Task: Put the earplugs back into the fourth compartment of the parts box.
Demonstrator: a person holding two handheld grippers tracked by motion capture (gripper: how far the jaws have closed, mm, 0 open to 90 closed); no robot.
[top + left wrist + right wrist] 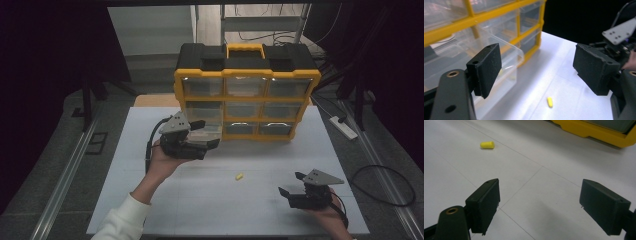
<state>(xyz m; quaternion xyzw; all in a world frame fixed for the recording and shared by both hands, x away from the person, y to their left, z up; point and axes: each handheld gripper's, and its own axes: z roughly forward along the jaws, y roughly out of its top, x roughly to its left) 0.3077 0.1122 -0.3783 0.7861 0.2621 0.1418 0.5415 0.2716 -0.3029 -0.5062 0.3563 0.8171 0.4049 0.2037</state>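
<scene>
White surface (pixel 150 200) bearing a yellow drawer cabinet (pixel 247 97), its lower-left clear drawer (pixel 205 131) pulled out. Left hand-held gripper (pixel 206 134), jaws released and empty, is beside that drawer. Right hand-held gripper (pixel 290 184), likewise released, lies nearer the yellow earplug (pixel 239 176), at its ten o'clock; earplug's long axis runs two-to-eight o'clock.

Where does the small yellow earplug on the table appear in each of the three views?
High view: the yellow earplug lies on the white table, centre, between both grippers.
Left gripper view: low centre, beyond the open jaws.
Right gripper view: upper left, far ahead of the jaws.
Shared landmark: the yellow drawer organizer, behind the earplug.
</scene>
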